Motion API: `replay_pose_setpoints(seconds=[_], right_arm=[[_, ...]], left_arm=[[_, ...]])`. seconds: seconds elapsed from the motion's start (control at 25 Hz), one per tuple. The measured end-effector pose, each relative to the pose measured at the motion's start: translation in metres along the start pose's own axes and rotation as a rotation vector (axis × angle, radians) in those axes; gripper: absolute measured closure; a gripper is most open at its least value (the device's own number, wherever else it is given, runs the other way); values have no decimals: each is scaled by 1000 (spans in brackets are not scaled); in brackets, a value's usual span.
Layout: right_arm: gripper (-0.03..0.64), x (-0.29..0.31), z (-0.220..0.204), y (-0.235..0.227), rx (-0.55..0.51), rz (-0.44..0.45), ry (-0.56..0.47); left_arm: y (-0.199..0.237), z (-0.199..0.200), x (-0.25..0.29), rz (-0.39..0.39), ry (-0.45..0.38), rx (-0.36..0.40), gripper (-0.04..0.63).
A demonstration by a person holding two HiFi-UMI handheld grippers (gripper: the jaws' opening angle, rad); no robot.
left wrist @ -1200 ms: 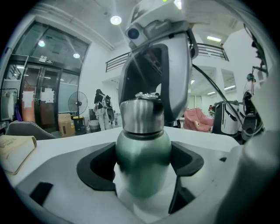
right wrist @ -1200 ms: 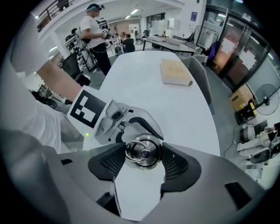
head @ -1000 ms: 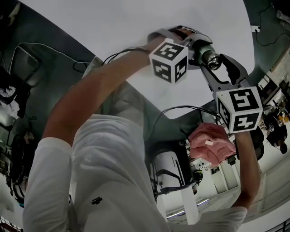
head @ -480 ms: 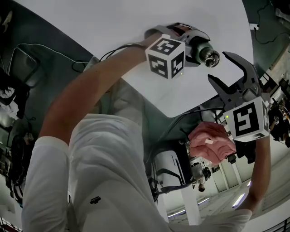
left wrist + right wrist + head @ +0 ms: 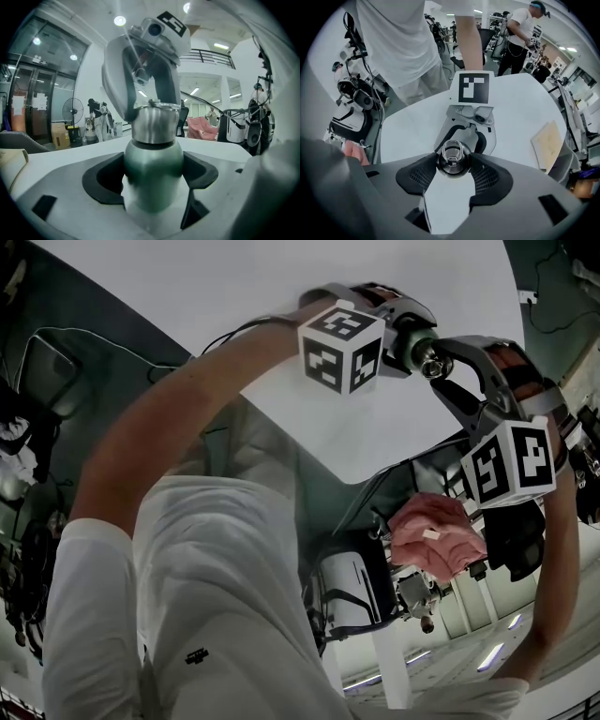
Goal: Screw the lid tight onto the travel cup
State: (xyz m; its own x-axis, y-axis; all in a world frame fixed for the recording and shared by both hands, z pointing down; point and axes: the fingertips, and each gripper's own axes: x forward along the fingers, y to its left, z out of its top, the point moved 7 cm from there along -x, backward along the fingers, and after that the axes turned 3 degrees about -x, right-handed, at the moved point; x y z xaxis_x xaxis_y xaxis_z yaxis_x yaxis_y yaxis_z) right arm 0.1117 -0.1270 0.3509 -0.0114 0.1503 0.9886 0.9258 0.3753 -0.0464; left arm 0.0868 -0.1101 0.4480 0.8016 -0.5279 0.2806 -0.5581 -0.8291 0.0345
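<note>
Travel cup (image 5: 152, 159): a green body with a steel neck, upright. It is clamped between the black pads of the left gripper (image 5: 153, 182) over the white table (image 5: 281, 296). Its base is hidden, so it cannot be told whether it rests on the tabletop.
Lid (image 5: 452, 157): a dark, round cap with a small loop on top, sitting on the cup's mouth and seen from straight above in the right gripper view.
Left gripper: it comes at the cup from the side, and both pads press on the green body, one on each flank.
Right gripper (image 5: 453, 164): it points down onto the cup from above. Its jaws have just been closing with the lid between them — the pad tips now bear on opposite sides of the lid.
Head view: the two grippers meet at the cup near the table's edge. The left marker cube (image 5: 342, 348) is just beside the cup and the right marker cube (image 5: 511, 460) is further from it.
Tan board (image 5: 548, 140): flat on the table, well apart from the cup.
Person: in a white shirt (image 5: 216, 596), with bare forearms reaching out to both grippers.
Background: a floor fan (image 5: 72, 110) and a pink padded seat (image 5: 201, 126) stand beyond the table.
</note>
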Motion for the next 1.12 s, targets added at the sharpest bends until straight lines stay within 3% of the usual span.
replay_pose_setpoints(seconds=[0.2, 0.48, 1.12], right_arm=[[393, -1, -8, 2, 148, -43, -71], [393, 0, -16, 6, 572, -172, -179], [394, 8, -14, 33, 1548, -678, -357]], left_arm=[[1, 1, 3, 7, 2, -3, 229], [1, 0, 4, 19, 5, -7, 229], [-2, 0, 6, 69, 5, -21, 229]])
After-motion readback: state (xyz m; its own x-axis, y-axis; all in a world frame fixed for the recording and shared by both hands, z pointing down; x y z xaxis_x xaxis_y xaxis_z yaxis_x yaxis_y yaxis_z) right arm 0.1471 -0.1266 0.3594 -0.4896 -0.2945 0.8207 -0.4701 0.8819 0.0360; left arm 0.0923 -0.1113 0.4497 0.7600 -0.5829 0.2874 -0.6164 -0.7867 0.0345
